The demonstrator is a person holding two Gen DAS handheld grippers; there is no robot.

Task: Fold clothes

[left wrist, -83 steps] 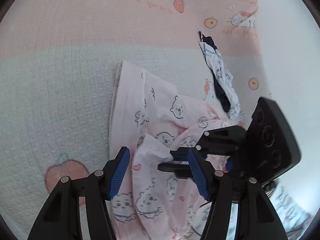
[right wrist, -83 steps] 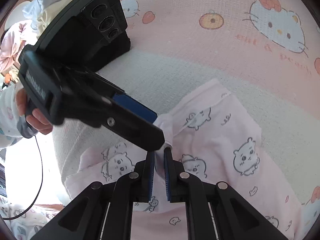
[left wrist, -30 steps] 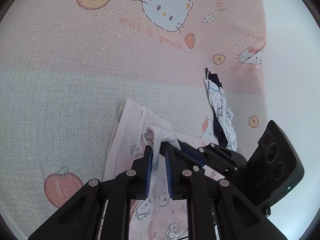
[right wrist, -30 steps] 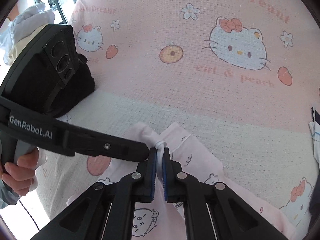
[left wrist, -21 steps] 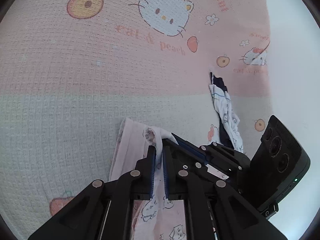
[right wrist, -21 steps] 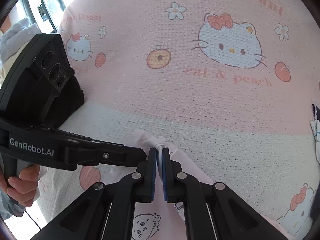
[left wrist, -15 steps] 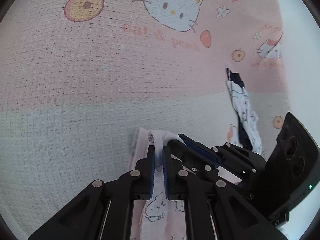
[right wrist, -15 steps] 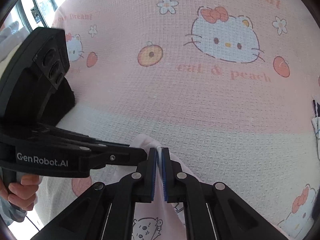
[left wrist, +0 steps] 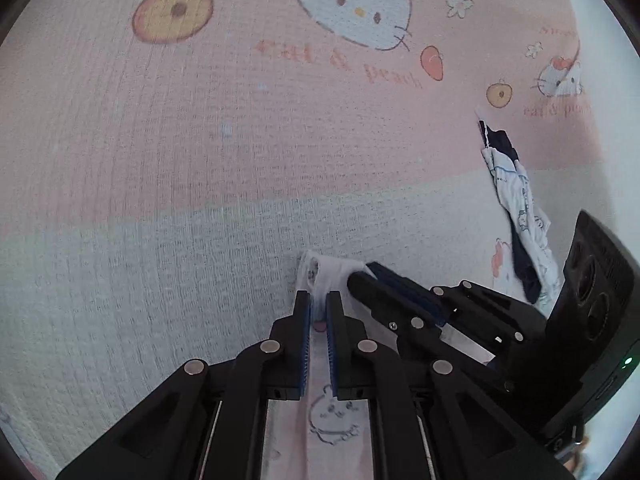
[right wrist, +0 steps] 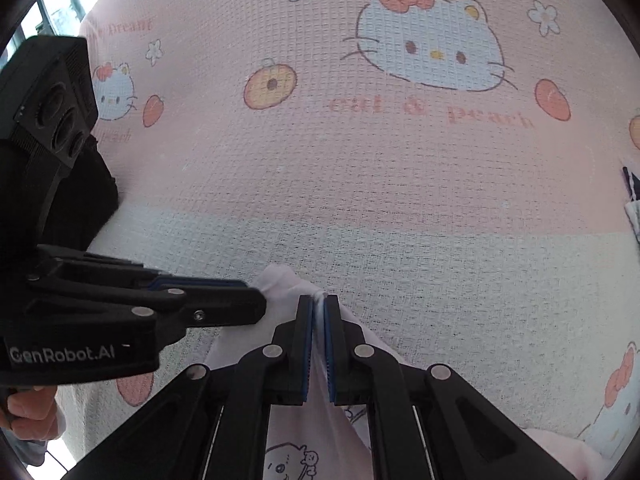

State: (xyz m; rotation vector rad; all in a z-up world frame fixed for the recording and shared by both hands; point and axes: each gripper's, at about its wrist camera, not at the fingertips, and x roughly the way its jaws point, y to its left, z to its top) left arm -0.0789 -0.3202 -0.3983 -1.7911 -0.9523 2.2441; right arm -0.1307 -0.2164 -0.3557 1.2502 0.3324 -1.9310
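Left wrist view shows the left gripper point(left wrist: 318, 312) clamped on a bunched edge of the pink printed garment point(left wrist: 332, 420), with the right gripper point(left wrist: 376, 276) pinching the same edge just beside it. From the right wrist view the right gripper point(right wrist: 318, 312) has its pads narrowed onto a thin ridge of the pink printed garment point(right wrist: 296, 440), and the left gripper point(right wrist: 256, 304) comes in from the side, its tip touching the cloth. The garment lies on the bedspread point(right wrist: 400, 200), trailing back from the pale band toward the person, its gripped edge just short of where the pale band meets the pink one. A small white and navy garment point(left wrist: 520, 216) lies well apart toward the bedspread's right edge.

To my eye the pair is carrying one edge forward to lay a fold. Doing it well would mean keeping both grips level and pulling them a little apart, so the edge goes down taut and straight rather than bunched, and letting go only once it rests flat.

Compared with 2.8 s ago, the left gripper has gone from wide open to holding cloth. Both grippers have moved up the bedspread, and much less of the garment shows ahead of them.
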